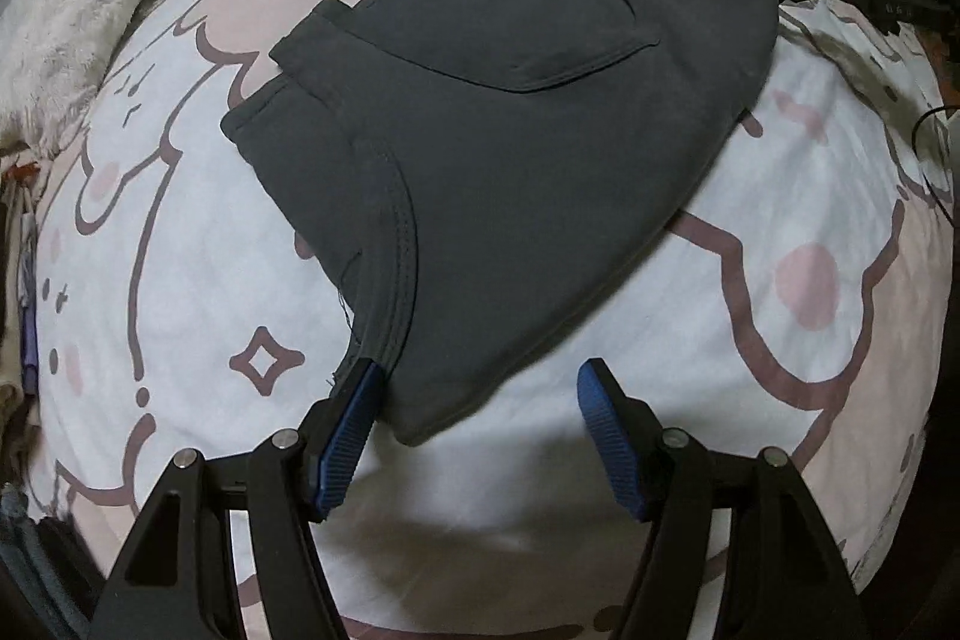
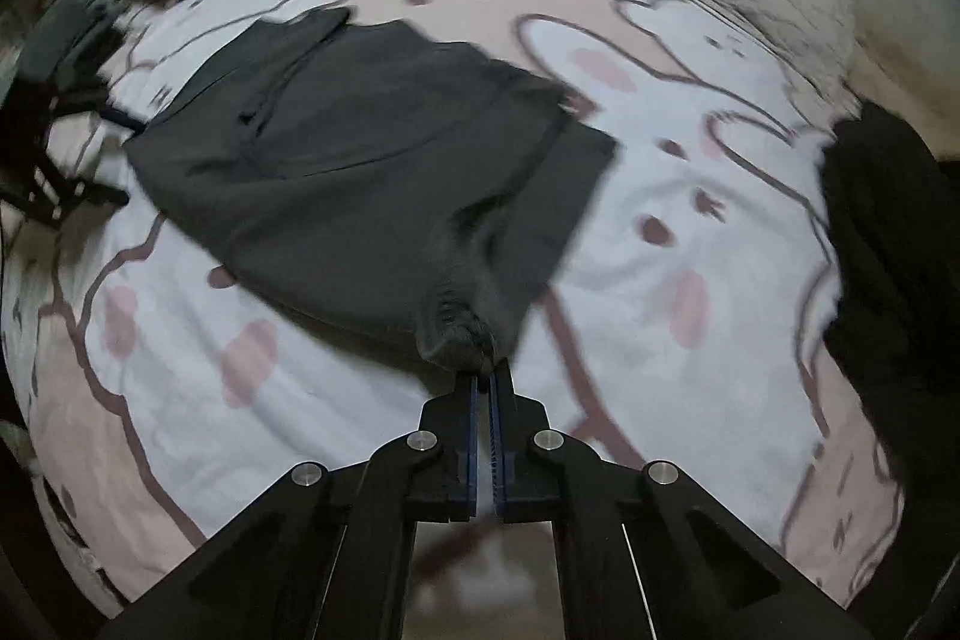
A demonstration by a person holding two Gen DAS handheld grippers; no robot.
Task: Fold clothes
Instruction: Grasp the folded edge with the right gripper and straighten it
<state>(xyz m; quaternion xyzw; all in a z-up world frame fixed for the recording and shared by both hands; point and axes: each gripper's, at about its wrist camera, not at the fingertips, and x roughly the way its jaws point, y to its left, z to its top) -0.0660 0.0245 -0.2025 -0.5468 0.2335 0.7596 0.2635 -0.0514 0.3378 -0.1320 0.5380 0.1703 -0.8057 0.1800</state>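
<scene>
Dark grey folded cotton shorts (image 1: 480,148) lie flat on my bunny-print bedsheet (image 1: 180,250). My right gripper (image 2: 485,376) is clenched on their bunched near corner, probably a hem, ready to lift; my left gripper (image 1: 480,394) stands spread around the other near corner.

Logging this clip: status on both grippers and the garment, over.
Right hand-held gripper shut on dark grey garment corner. Left hand-held gripper open over garment's near corner, not gripping. Garment flat on bedspread; nothing in the way.
</scene>
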